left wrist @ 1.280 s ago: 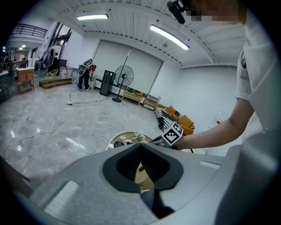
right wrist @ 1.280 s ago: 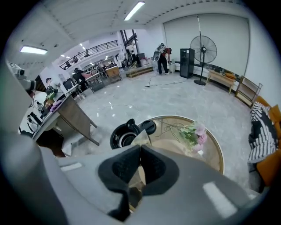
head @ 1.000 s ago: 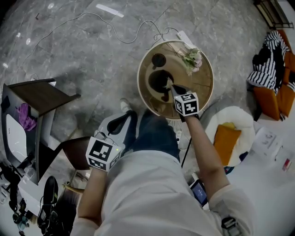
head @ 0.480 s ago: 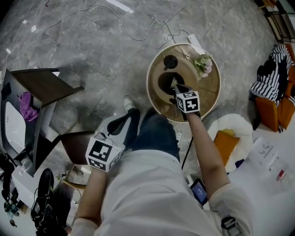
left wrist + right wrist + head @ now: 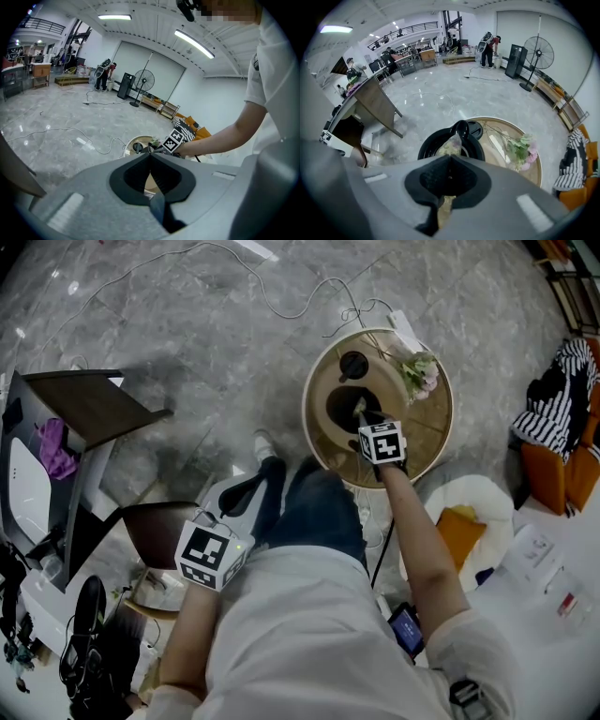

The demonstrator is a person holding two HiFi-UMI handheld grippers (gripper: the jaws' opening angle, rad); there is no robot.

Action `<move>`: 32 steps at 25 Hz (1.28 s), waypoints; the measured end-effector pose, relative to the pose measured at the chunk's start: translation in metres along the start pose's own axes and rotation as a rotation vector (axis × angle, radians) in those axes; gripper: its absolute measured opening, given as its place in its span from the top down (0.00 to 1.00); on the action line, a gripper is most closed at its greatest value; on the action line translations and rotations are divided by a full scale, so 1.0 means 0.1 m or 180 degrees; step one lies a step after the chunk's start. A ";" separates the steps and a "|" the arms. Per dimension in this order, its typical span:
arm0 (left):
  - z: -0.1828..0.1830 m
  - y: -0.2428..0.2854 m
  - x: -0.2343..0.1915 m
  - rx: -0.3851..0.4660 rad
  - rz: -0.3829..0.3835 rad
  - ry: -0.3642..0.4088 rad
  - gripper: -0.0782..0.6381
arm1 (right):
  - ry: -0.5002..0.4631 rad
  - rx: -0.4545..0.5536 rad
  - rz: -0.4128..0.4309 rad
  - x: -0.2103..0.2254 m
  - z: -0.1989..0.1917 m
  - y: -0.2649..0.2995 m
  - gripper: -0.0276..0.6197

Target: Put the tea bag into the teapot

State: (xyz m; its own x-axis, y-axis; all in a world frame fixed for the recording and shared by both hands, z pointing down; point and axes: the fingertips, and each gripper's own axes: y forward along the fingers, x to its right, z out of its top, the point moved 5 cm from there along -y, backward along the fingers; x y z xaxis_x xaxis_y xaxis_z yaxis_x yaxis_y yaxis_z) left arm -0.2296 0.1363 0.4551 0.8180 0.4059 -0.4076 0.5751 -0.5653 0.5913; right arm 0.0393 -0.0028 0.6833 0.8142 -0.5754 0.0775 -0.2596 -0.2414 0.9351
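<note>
A black teapot (image 5: pixel 339 409) stands open on a round wooden table (image 5: pixel 431 442), its lid (image 5: pixel 353 363) lying beside it at the far side. My right gripper (image 5: pixel 362 412) is shut on a pale tea bag (image 5: pixel 360 405) right over the pot. In the right gripper view the tea bag (image 5: pixel 451 144) hangs from the jaw tips above the teapot's dark mouth (image 5: pixel 426 147). My left gripper (image 5: pixel 211 554) is low by the person's left side, away from the table. Its jaws (image 5: pixel 150 154) meet with nothing between them.
A sprig of pink flowers (image 5: pixel 419 371) lies on the table's right part. A white cable (image 5: pixel 281 306) runs across the marble floor. A dark side table (image 5: pixel 84 409) stands at left. An orange cushion (image 5: pixel 459 521) and striped cloth (image 5: pixel 553 399) lie at right.
The head view has shifted a little. My right gripper keeps the tea bag over the teapot's mouth, edging slightly towards its middle. The left gripper has stayed put.
</note>
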 end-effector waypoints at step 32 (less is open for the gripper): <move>-0.08 -0.03 0.12 -0.0002 0.0013 0.0015 0.88 | -0.0366 0.0048 -0.0125 -0.05 0.06 -0.04 0.86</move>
State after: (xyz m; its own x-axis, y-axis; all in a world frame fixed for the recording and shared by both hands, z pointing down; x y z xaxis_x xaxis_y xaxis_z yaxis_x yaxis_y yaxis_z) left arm -0.2211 0.1482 0.4539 0.8202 0.4072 -0.4018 0.5719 -0.5664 0.5934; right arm 0.0330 -0.0033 0.6772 0.7591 -0.6509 0.0001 -0.2373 -0.2767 0.9312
